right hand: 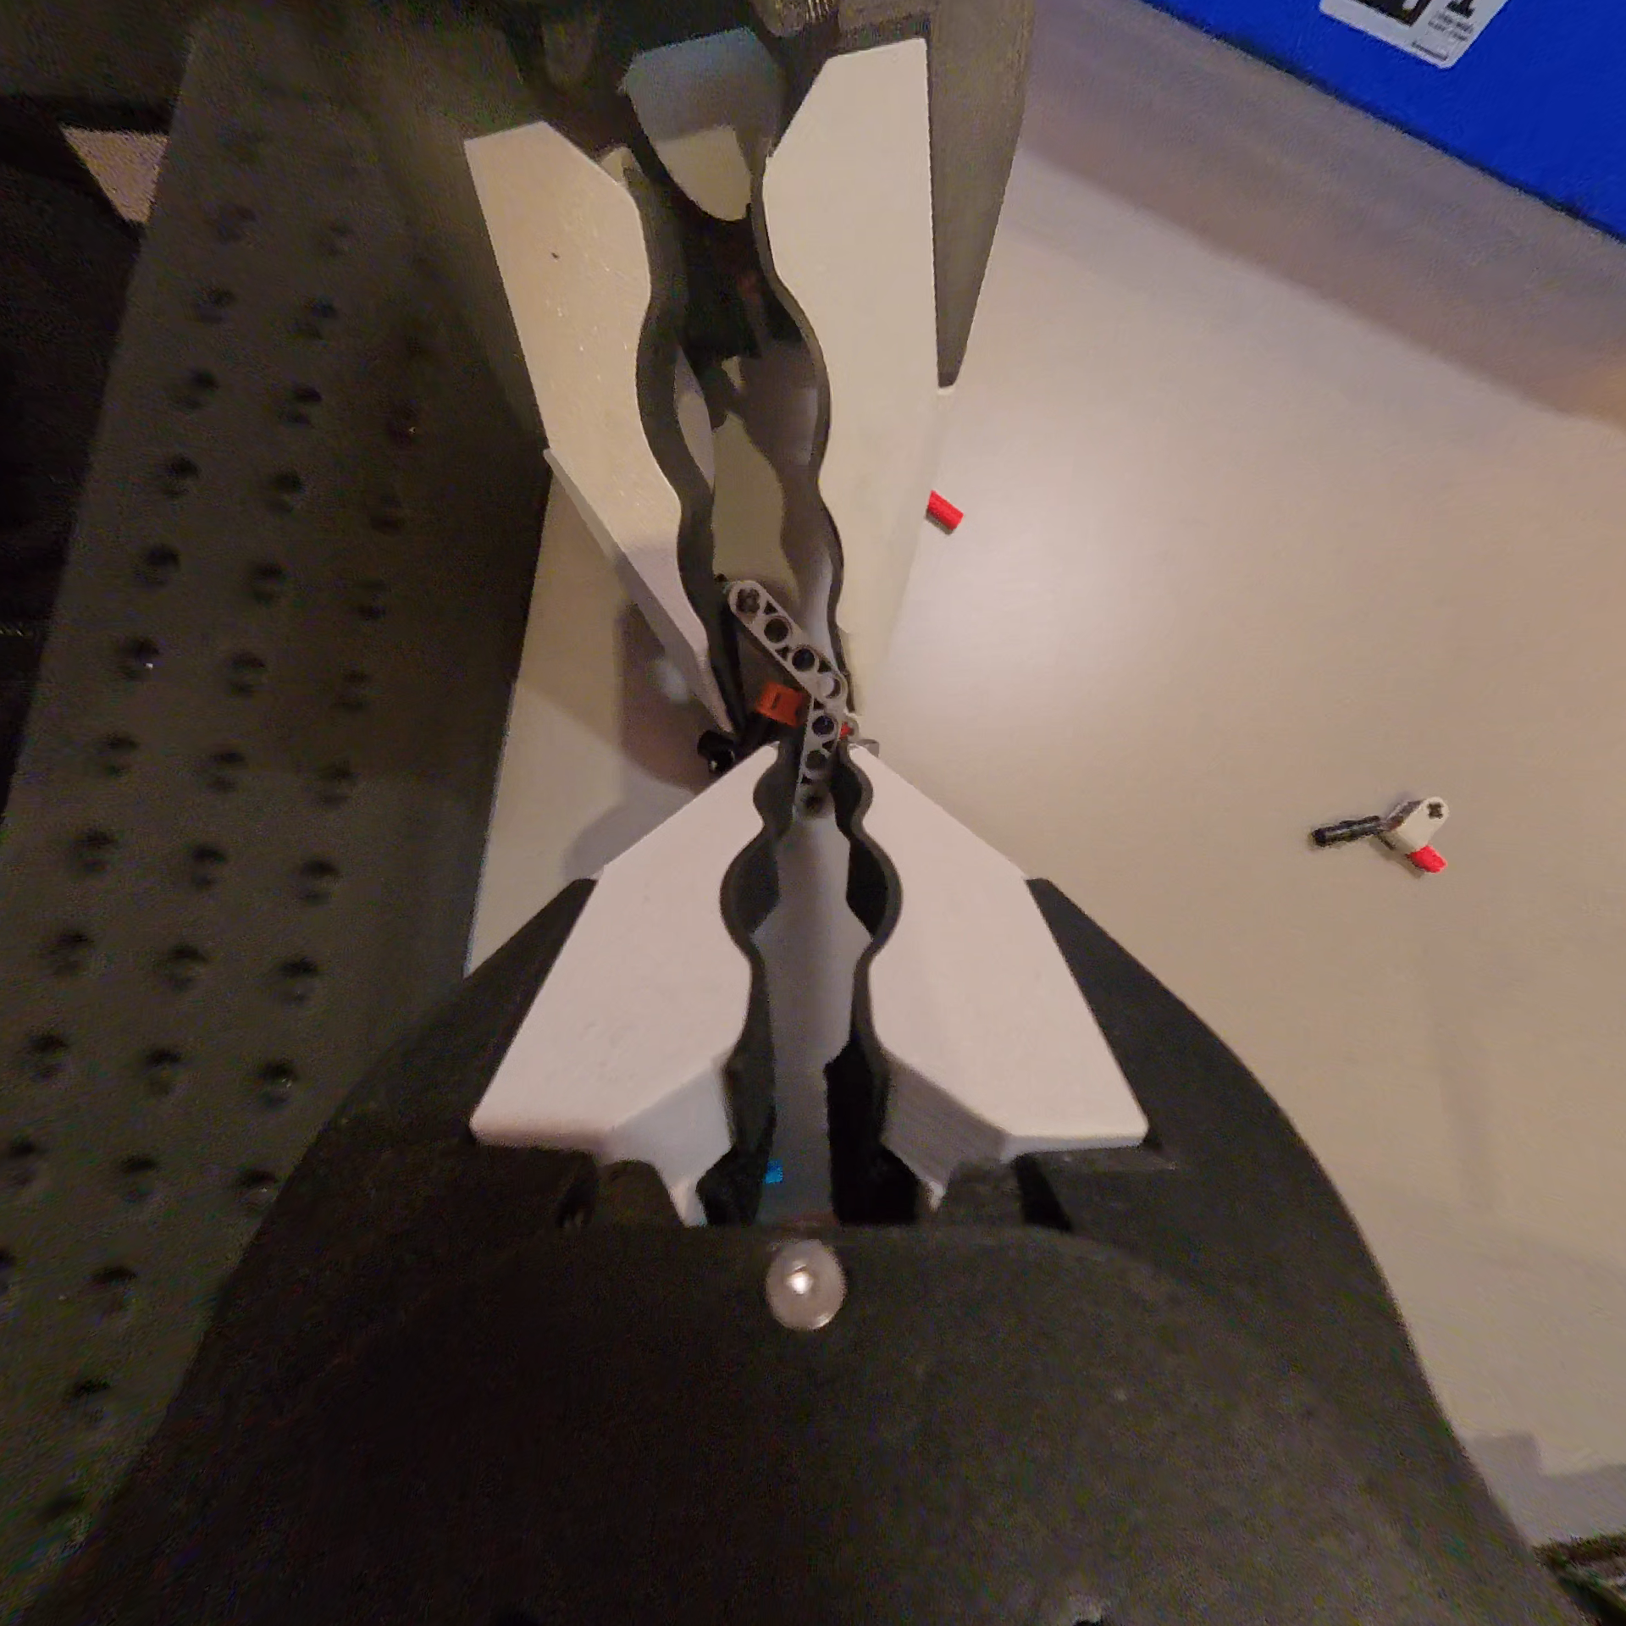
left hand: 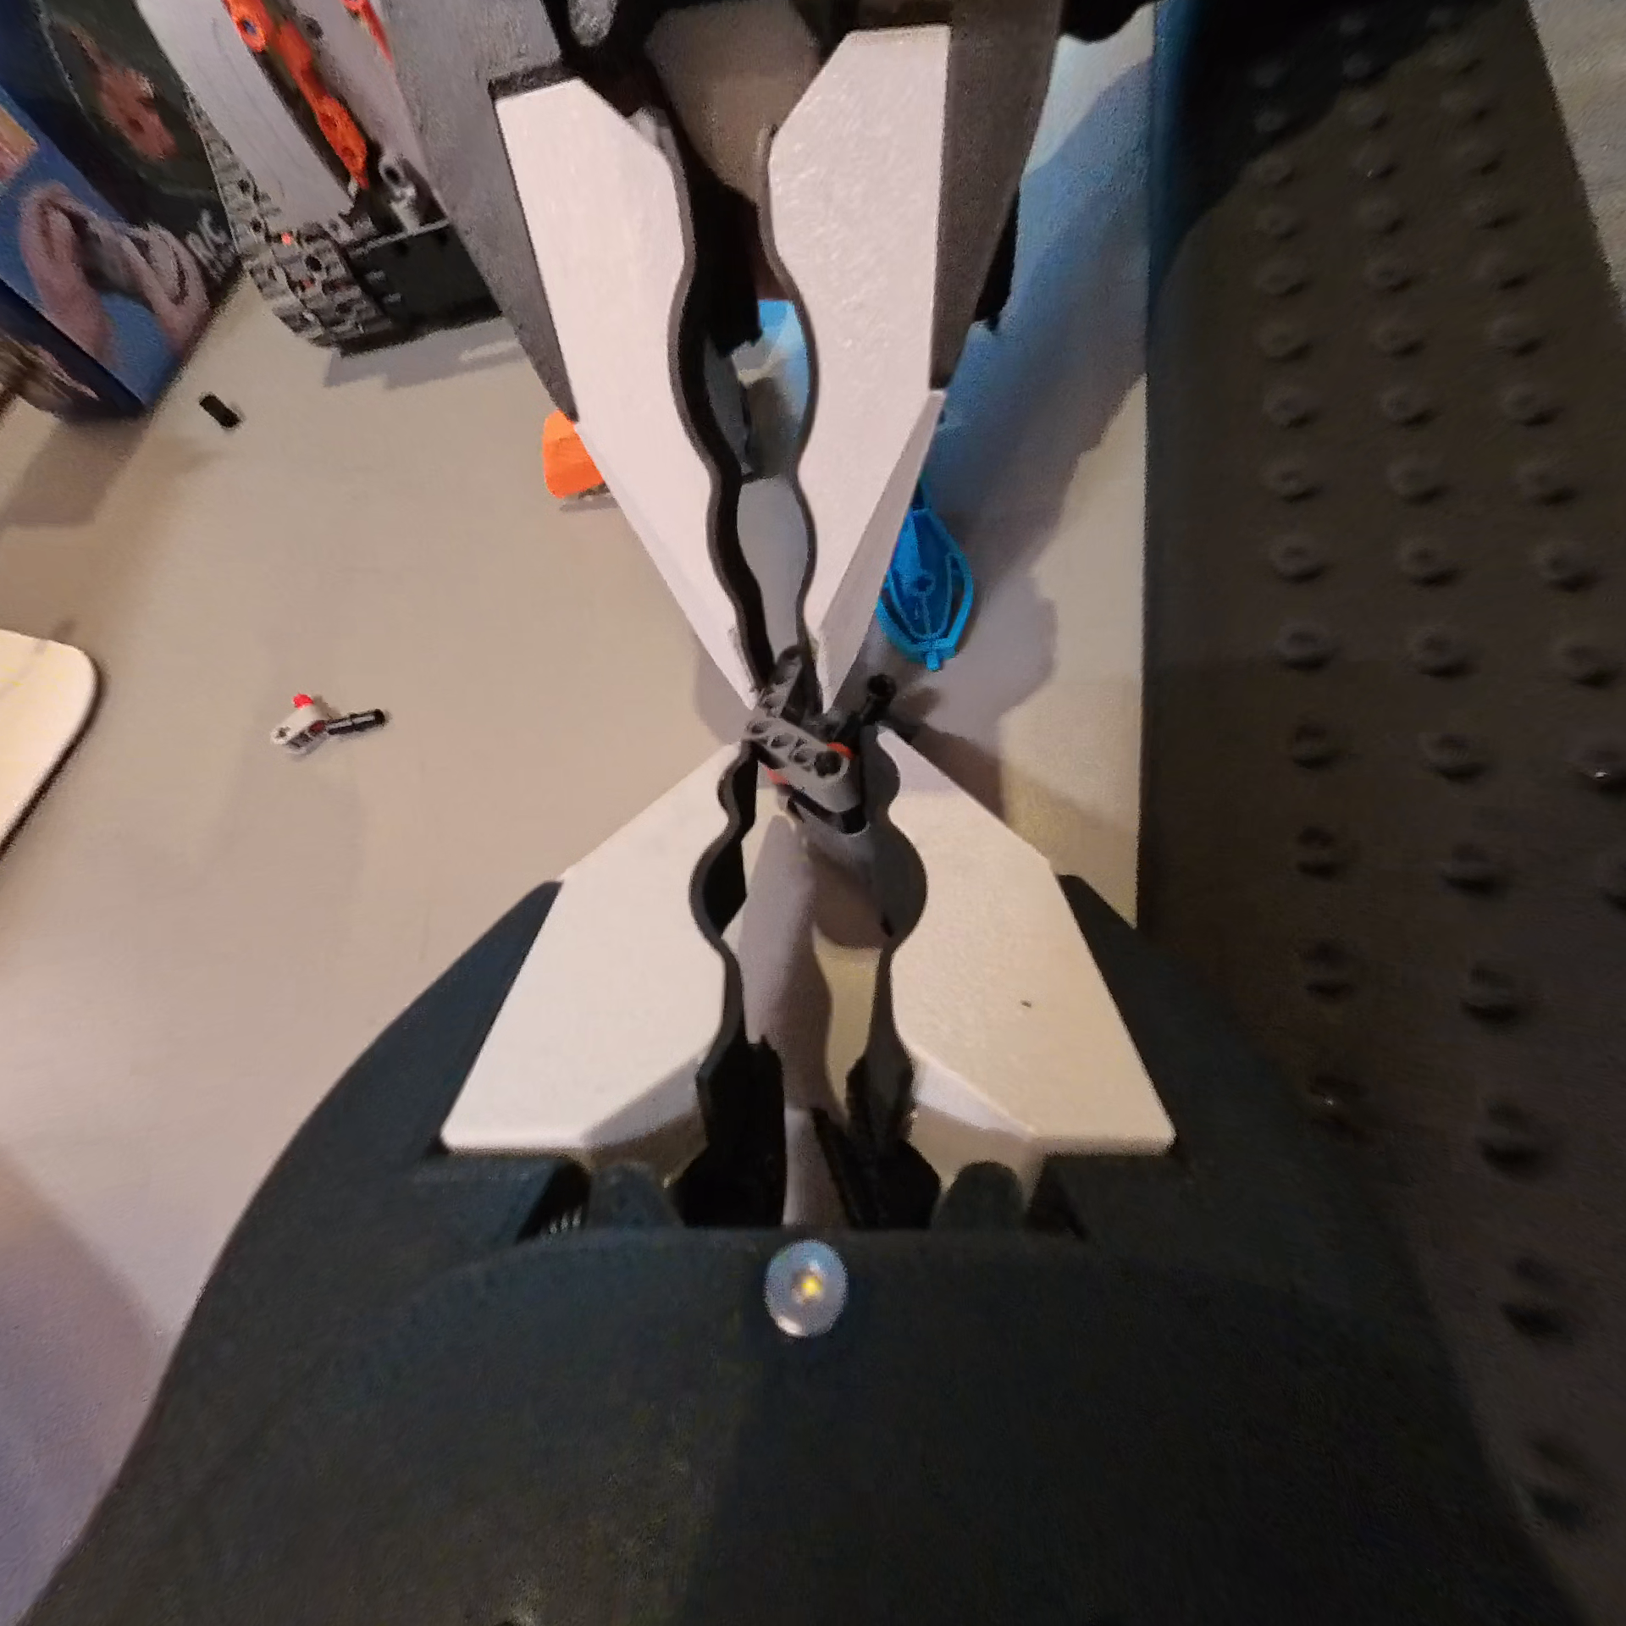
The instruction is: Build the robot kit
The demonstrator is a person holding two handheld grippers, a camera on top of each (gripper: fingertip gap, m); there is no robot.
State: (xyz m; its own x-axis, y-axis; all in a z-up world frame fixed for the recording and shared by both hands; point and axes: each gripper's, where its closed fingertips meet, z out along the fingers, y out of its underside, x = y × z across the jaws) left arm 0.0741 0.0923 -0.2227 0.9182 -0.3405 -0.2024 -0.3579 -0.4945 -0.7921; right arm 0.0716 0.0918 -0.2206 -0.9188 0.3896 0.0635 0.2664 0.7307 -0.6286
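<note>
L gripper (left hand: 796,774) clamps grey beam assy (left hand: 796,743) | R gripper (right hand: 814,783) clamps same, tip-to-tip

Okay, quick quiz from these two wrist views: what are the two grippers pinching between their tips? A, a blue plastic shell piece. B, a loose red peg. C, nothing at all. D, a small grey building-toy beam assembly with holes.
D: the left gripper and right gripper meet tip to tip, both shut on the grey holed beam assembly; the blue shell piece and red peg lie apart on the table.
</note>
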